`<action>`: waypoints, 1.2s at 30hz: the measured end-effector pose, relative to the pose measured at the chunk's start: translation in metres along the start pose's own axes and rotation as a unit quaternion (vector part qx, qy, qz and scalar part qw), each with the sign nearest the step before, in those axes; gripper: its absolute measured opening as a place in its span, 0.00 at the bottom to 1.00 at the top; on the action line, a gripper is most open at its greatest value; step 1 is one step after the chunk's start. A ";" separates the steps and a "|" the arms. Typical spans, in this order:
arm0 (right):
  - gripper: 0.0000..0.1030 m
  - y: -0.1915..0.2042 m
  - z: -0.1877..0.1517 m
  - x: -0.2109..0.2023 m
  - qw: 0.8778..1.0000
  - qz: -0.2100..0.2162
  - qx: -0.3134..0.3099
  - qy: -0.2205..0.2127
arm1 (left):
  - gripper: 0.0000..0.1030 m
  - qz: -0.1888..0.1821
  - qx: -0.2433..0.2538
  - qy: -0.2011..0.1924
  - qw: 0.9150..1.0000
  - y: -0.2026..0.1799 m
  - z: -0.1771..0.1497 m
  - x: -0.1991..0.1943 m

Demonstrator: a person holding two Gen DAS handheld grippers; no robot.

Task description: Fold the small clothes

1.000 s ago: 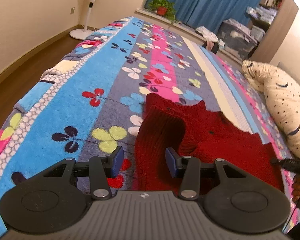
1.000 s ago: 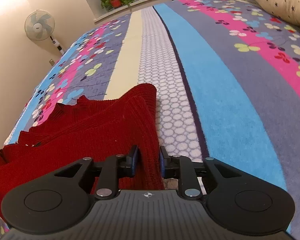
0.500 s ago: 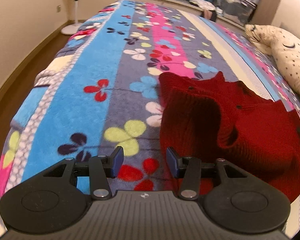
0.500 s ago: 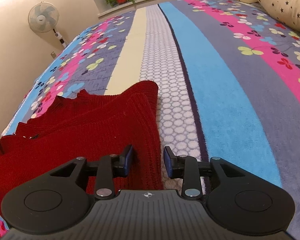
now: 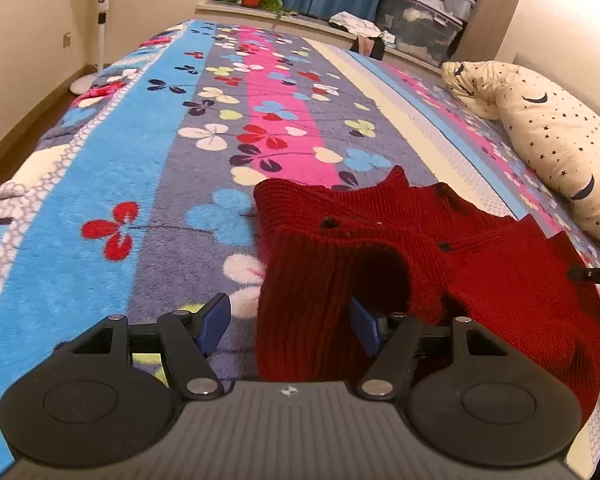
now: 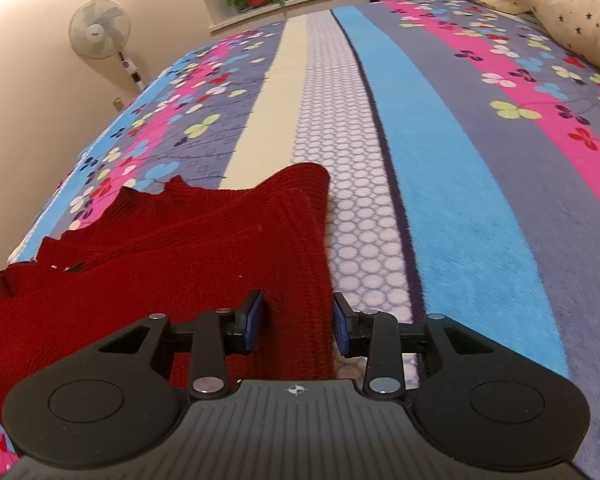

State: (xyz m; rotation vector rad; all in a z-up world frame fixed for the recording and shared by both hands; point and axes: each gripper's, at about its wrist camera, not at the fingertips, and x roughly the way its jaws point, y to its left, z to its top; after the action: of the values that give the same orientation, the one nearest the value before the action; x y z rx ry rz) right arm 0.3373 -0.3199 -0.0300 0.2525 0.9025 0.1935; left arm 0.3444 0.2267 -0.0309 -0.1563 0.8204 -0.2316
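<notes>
1. Since a second ago the right tongs [image 6: 296,322] have let go: their blue pads then pinched the knit edge, now they stand parted with that edge lying loose between them.
2. Left tongs [image 5: 288,324] gape wide, released; a raised fold of the dark red ribbed-knit buttoned cardigan [image 5: 400,248] stands between their fingers, unpinched.
3. It sprawls on the flowered fleece blanket [image 5: 148,152], just ahead of both tongs.
4. Soft, floppy, thick; it probably grips easily. Take the ribbed hem or folded edge, not the buttons.
</notes>
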 end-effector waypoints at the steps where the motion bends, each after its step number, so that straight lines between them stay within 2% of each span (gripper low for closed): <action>1: 0.37 0.001 0.000 0.001 1.000 0.000 -0.005 0.000 | 0.64 -0.004 0.002 0.001 1.000 0.001 0.001 0.002; 2: 0.36 0.003 0.000 0.001 1.000 -0.001 -0.011 -0.001 | 0.52 -0.011 0.006 0.002 1.000 0.000 0.001 0.004; 3: 0.29 0.004 0.000 0.001 1.000 -0.001 -0.016 -0.003 | 0.32 -0.022 0.014 0.004 1.000 -0.002 0.001 0.005; 4: 0.21 0.005 0.000 0.000 1.000 0.001 -0.022 -0.008 | 0.19 -0.031 0.024 0.004 0.999 -0.004 0.000 0.005; 5: 0.12 0.008 0.001 -0.001 0.999 0.001 -0.031 -0.015 | 0.13 -0.030 0.041 0.000 0.999 -0.008 0.001 0.003; 6: 0.11 0.010 0.001 -0.004 0.999 0.002 -0.037 -0.024 | 0.11 -0.024 0.057 -0.004 0.998 -0.011 0.003 -0.001; 8: 0.10 0.006 0.006 -0.015 0.998 0.024 -0.020 -0.049 | 0.10 -0.032 0.054 -0.031 0.998 -0.010 0.010 -0.015; 11: 0.10 -0.012 0.017 -0.040 0.988 0.079 0.048 -0.127 | 0.10 -0.044 -0.012 -0.109 0.993 0.008 0.024 -0.042; 13: 0.10 -0.028 0.021 -0.044 0.978 0.079 0.097 -0.167 | 0.10 -0.023 -0.067 -0.134 0.988 0.020 0.029 -0.040; 15: 0.10 -0.040 0.023 -0.028 0.978 0.046 0.135 -0.154 | 0.10 0.006 -0.060 -0.102 0.993 0.017 0.028 -0.018; 16: 0.10 -0.043 0.023 -0.013 0.981 0.031 0.143 -0.127 | 0.10 0.023 -0.046 -0.074 0.996 0.013 0.026 -0.006; 18: 0.10 -0.038 0.020 0.019 0.992 -0.006 0.113 -0.056 | 0.10 0.053 -0.023 -0.014 0.998 0.008 0.019 0.020; 19: 0.10 -0.032 0.017 0.029 0.995 -0.025 0.088 -0.038 | 0.10 0.061 -0.020 -0.005 0.998 0.007 0.018 0.026; 21: 0.10 -0.026 0.020 0.029 0.996 -0.032 0.069 -0.052 | 0.09 0.053 -0.038 -0.037 0.997 0.012 0.025 0.019; 24: 0.10 -0.027 0.028 0.008 0.990 -0.005 0.084 -0.114 | 0.09 0.038 -0.062 -0.091 0.993 0.016 0.034 0.005; 27: 0.10 -0.023 0.029 -0.006 0.983 0.000 0.074 -0.170 | 0.09 0.061 -0.047 -0.121 0.990 0.008 0.039 0.004; 30: 0.10 -0.024 0.029 -0.007 0.979 -0.009 0.080 -0.189 | 0.07 0.088 -0.058 -0.132 0.986 0.009 0.042 0.006; 32: 0.10 -0.031 0.028 0.004 0.982 -0.024 0.096 -0.164 | 0.08 0.099 -0.069 -0.108 0.987 0.011 0.038 0.011; 34: 0.14 -0.043 0.025 0.028 0.988 -0.046 0.122 -0.087 | 0.10 0.087 -0.090 -0.046 0.991 0.016 0.034 0.027; 35: 0.22 -0.049 0.022 0.039 0.988 -0.053 0.138 -0.050 | 0.10 0.081 -0.086 -0.036 0.992 0.015 0.033 0.028; 36: 0.28 -0.055 0.019 0.041 0.985 -0.065 0.154 -0.036 | 0.11 0.084 -0.075 -0.043 0.993 0.013 0.034 0.024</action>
State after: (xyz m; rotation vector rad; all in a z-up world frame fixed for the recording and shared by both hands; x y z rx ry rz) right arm 0.3801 -0.3634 -0.0658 0.4834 0.8717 -0.0775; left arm 0.3868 0.2344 -0.0278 -0.2359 0.7603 -0.0040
